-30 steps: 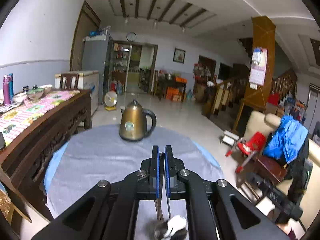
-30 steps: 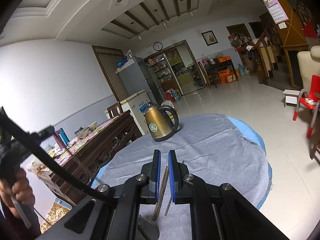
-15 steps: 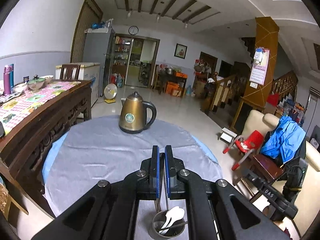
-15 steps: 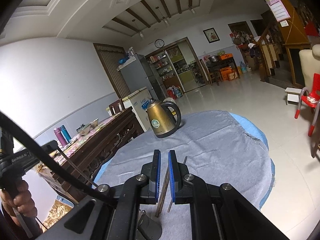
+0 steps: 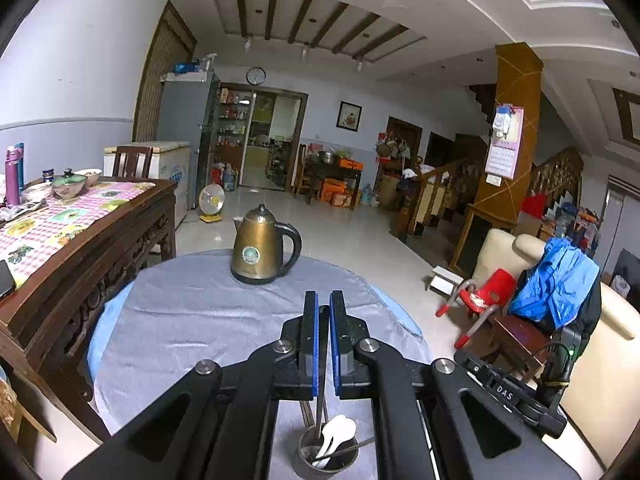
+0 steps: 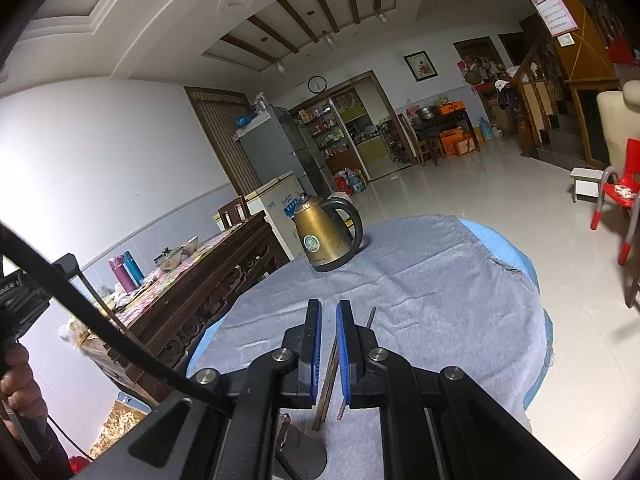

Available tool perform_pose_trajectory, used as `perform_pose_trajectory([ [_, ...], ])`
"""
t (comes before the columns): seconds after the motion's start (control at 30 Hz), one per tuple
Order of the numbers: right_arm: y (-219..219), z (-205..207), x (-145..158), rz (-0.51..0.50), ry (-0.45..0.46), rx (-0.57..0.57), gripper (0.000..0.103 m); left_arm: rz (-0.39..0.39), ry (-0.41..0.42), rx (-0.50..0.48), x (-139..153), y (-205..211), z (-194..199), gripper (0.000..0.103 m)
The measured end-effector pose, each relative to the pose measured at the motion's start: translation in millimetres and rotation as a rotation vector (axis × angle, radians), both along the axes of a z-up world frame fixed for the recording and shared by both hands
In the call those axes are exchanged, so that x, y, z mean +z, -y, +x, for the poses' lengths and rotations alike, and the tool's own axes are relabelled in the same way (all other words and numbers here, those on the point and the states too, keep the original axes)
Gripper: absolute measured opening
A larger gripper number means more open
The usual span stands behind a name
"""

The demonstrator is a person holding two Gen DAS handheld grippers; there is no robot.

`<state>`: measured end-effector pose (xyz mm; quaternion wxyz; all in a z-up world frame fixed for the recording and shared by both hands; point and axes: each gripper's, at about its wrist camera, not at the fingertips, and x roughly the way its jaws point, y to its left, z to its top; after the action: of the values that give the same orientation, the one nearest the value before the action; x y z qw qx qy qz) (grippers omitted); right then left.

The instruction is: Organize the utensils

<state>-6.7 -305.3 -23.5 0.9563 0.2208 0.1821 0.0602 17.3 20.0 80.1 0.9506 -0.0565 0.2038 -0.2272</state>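
My left gripper (image 5: 323, 304) is shut on a thin metal utensil handle (image 5: 320, 416) that hangs down into a dark metal utensil cup (image 5: 326, 458). The cup stands on the grey tablecloth (image 5: 192, 320) right below the gripper and holds a white spoon (image 5: 335, 434) and another metal utensil. My right gripper (image 6: 328, 314) hovers over the same cloth with its jaws nearly closed and nothing in them. Two brown chopsticks (image 6: 329, 376) lie on the cloth beneath it. The cup's side shows in the right wrist view (image 6: 304, 454) at the bottom.
A bronze electric kettle (image 5: 260, 246) stands at the far side of the round table. A dark wooden sideboard (image 5: 80, 248) with bowls and bottles runs along the left. A red child's chair (image 5: 486, 292) and a cream sofa with blue clothing are on the right.
The left gripper has risen with the metal utensil, so more of the cup and white spoon shows below it. The right gripper has lifted and tilted slightly.
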Motion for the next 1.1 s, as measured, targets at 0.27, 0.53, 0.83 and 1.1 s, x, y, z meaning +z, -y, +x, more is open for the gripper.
perform_pose_trajectory([
  [0.27, 0, 1, -3, -0.003, -0.013, -0.004, 0.01, 0.054, -0.166, -0.019, -38, 13, 26, 0.005],
  [0.53, 14, 7, -13, 0.039, -0.04, -0.035, 0.029, 0.033, -0.147, 0.01, -39, 1, 43, 0.008],
  [0.83, 38, 40, -44, 0.074, -0.127, -0.072, 0.029, 0.011, -0.214, 0.117, -67, -34, 119, 0.01],
  [1.1, 44, 132, -87, 0.095, -0.304, 0.036, 0.029, 0.136, -0.477, 0.067, -169, -11, 236, 0.011],
])
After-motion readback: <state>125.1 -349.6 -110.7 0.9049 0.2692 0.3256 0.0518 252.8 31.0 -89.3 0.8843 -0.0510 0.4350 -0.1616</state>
